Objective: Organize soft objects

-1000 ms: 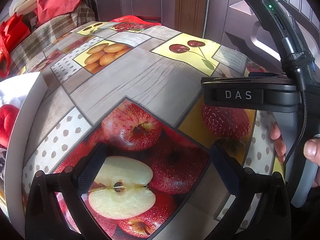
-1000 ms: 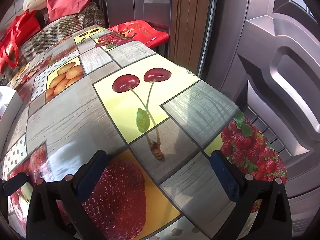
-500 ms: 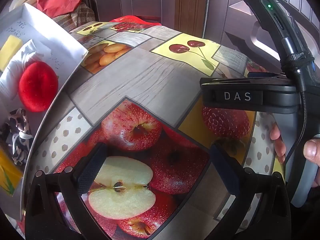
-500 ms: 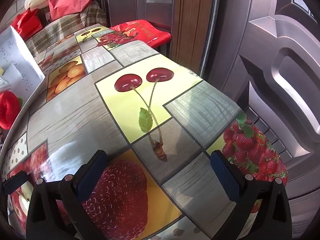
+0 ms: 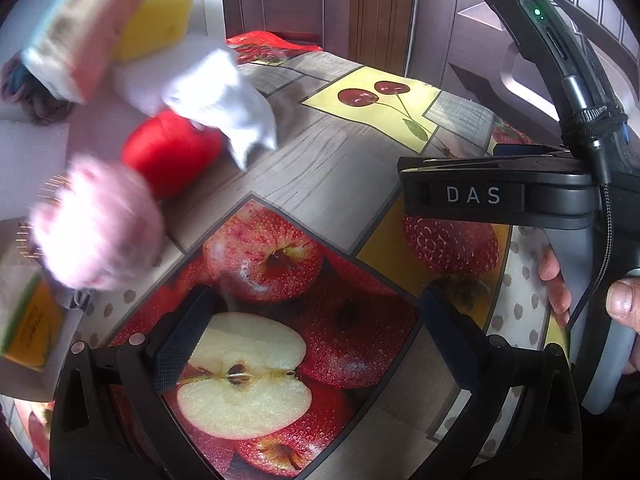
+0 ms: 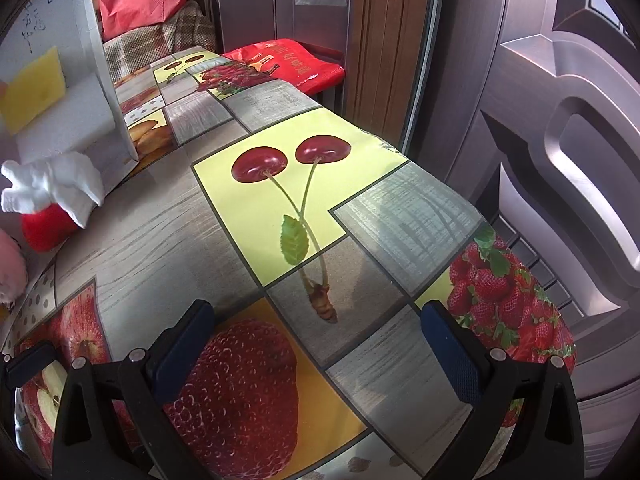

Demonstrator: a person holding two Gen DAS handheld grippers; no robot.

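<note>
Soft objects tumble, blurred, from a tipped white box (image 6: 100, 60) onto the table at the left. In the left wrist view I see a white cloth (image 5: 224, 100), a red plush piece (image 5: 172, 152), a pink fluffy ball (image 5: 100, 224), a yellow sponge (image 5: 156, 20), a pink-white packet (image 5: 80, 28) and a dark yarn bundle (image 5: 36, 96). My left gripper (image 5: 316, 332) is open and empty over the apple print. My right gripper (image 6: 316, 336) is open and empty over the strawberry print; it also shows in the left wrist view (image 5: 480, 196). The white cloth (image 6: 56, 184) and red piece (image 6: 48, 224) show at the right wrist view's left edge.
The table wears a fruit-print oilcloth (image 6: 360, 208). A metal door (image 6: 560, 140) stands close on the right. A red bag (image 6: 288, 64) lies beyond the far table edge, next to a checked cushion (image 6: 160, 44). A yellow-green packet (image 5: 24, 320) sits at the left edge.
The white box at the left has tipped up and over. Its soft objects now spill onto the table. Both grippers have stayed where they were, open.
</note>
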